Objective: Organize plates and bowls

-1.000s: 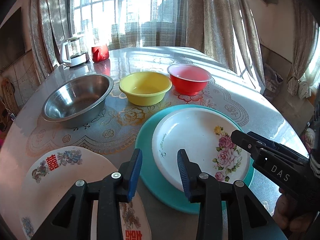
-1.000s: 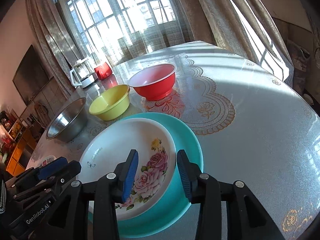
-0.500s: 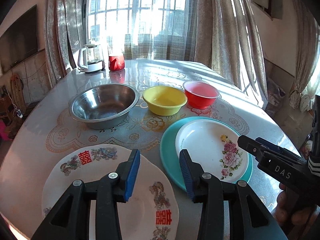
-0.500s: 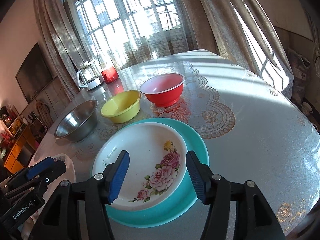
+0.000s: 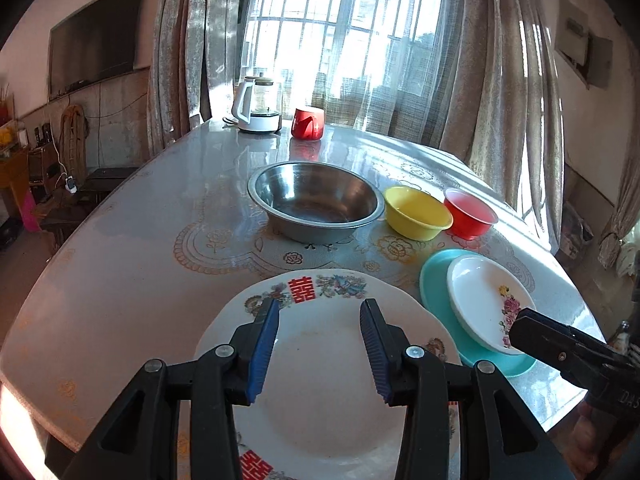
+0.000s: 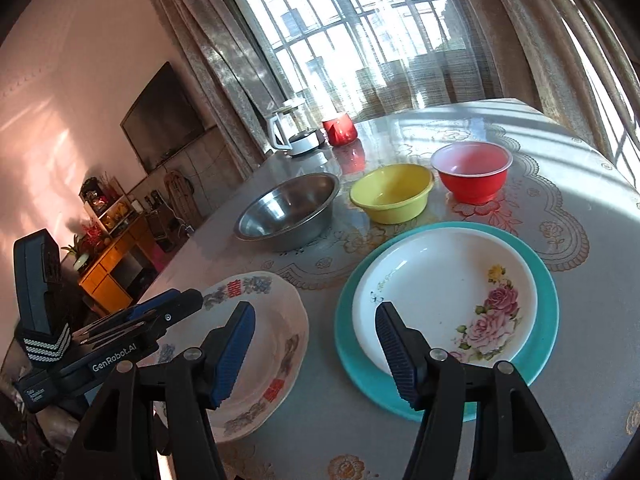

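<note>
A large white plate with red characters (image 5: pixel 320 384) lies at the table's near edge; it also shows in the right wrist view (image 6: pixel 272 344). My left gripper (image 5: pixel 320 328) hovers open and empty above it. A white rose plate (image 6: pixel 444 296) rests on a teal plate (image 6: pixel 540 344) to the right; both show in the left wrist view, the rose plate (image 5: pixel 484 304) on the teal plate (image 5: pixel 436 280). My right gripper (image 6: pixel 316 340) is open and empty, above the gap between the plates. Behind stand a steel bowl (image 5: pixel 316 204), a yellow bowl (image 5: pixel 416 212) and a red bowl (image 5: pixel 470 218).
A white kettle (image 5: pixel 256 106) and a red mug (image 5: pixel 307 123) stand at the far edge of the table (image 5: pixel 140 248) by the window. The round table has a lace-pattern cover. A cabinet (image 6: pixel 108 268) stands at the left wall.
My left gripper has swung left from the rose plate to above the large character plate and opened wider. My right gripper has opened wider and drawn back a little to the left.
</note>
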`<state>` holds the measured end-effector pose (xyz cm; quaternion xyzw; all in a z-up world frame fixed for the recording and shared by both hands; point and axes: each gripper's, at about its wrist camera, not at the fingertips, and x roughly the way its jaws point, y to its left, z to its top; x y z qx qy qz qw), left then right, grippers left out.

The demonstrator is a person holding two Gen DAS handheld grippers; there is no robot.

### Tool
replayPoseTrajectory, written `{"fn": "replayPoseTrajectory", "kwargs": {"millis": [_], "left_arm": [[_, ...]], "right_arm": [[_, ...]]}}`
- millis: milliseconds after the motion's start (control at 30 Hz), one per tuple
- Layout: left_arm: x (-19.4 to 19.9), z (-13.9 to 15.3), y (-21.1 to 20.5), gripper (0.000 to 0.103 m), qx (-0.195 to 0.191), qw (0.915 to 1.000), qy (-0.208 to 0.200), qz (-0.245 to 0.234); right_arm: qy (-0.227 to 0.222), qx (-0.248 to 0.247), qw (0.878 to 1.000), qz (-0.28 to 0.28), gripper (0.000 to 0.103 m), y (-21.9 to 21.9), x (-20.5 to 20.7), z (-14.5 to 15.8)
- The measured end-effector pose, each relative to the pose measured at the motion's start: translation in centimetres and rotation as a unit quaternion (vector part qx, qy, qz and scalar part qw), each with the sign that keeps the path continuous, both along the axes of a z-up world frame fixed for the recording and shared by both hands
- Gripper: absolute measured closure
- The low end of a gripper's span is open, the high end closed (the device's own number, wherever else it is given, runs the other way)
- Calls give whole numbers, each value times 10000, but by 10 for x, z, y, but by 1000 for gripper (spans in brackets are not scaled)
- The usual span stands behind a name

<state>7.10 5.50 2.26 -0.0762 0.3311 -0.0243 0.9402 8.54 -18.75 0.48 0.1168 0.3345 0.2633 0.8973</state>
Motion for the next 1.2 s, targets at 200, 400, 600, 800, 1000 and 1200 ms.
{"fn": "replayPoseTrajectory", "kwargs": {"millis": [200,400,600,800,1000,1200], "left_arm": [[-7,-14,44,45,-205,9992,18,351],[-12,-30,72,45,-357,9977,162,548],[-15,-43,84,49,-758,9958,391,331],[-14,-50,80,61,-886,9952,410,97],[-4,-65,77,63,-939,9935,632,100],[-1,-66,69,62,-693,9953,669,96]], "right_arm": [[326,-72,9990,297,39,22,-2,-21],[680,33,9972,316,39,23,-2,-41],[815,57,9960,356,39,33,2,-54],[767,33,9965,328,55,44,6,-62],[809,53,9958,425,80,47,7,-73],[845,357,9945,511,81,39,10,-78]]}}
